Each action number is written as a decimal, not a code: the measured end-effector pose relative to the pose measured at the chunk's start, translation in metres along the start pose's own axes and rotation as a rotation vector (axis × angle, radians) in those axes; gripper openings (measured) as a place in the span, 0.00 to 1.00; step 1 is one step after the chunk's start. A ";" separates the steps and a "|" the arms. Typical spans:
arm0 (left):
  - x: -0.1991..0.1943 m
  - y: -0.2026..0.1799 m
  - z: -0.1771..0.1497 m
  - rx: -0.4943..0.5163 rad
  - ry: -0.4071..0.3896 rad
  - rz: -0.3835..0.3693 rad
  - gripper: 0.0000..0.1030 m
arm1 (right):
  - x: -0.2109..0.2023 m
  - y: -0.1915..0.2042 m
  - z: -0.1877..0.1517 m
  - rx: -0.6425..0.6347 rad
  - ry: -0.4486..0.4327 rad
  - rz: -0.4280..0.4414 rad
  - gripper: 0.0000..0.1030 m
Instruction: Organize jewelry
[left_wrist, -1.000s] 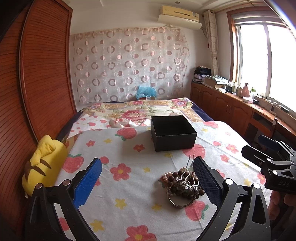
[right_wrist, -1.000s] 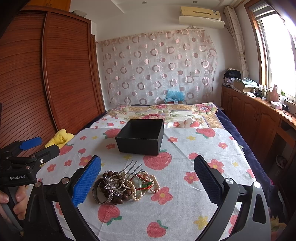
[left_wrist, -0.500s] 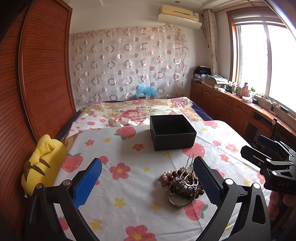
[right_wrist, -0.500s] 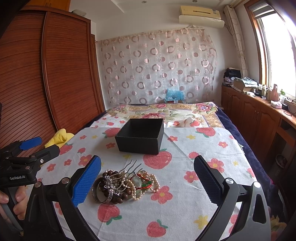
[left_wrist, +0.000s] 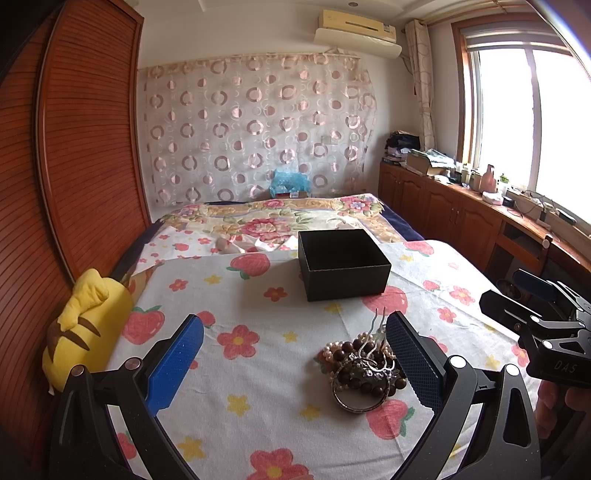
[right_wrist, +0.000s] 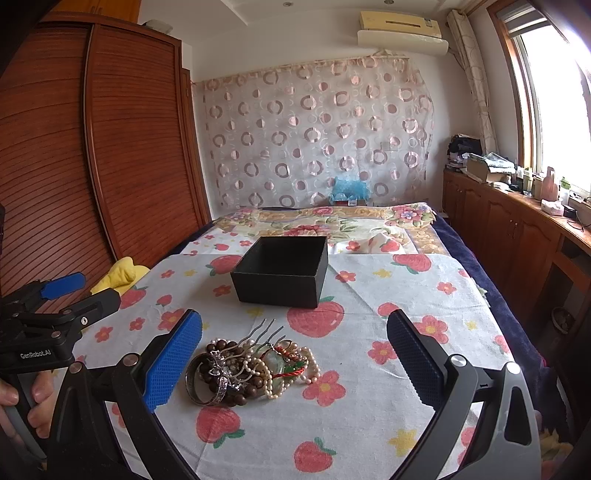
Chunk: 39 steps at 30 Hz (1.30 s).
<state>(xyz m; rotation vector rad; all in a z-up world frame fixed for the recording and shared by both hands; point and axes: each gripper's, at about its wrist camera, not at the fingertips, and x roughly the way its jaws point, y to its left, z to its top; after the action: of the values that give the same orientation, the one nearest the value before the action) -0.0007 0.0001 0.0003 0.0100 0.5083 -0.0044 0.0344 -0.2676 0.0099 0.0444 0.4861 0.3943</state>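
The jewelry pile (right_wrist: 251, 369) lies tangled on the strawberry-print cloth (right_wrist: 369, 406), with the empty black box (right_wrist: 282, 271) at its 12 o'clock, likely its destination. The right gripper (right_wrist: 293, 363) and left gripper (left_wrist: 293, 363) hover spread wide, holding nothing, seemingly ready to pick.

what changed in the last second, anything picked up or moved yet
Nothing visibly changed. Both grippers, left and right, hang open and hold nothing; the jewelry pile lies on the cloth in front of the black box.
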 end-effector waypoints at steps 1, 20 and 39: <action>0.000 0.000 0.000 0.000 0.000 0.000 0.93 | 0.000 0.000 0.000 0.000 -0.001 -0.001 0.98; 0.000 0.000 0.000 0.000 0.000 -0.001 0.93 | 0.001 0.000 -0.001 -0.002 -0.003 0.001 0.98; 0.000 -0.022 -0.002 -0.001 0.024 -0.002 0.93 | 0.005 0.002 -0.003 -0.001 0.009 0.004 0.98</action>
<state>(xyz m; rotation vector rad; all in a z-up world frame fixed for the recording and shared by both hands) -0.0023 -0.0216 -0.0017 0.0081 0.5320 -0.0060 0.0357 -0.2640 0.0051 0.0421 0.4950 0.3990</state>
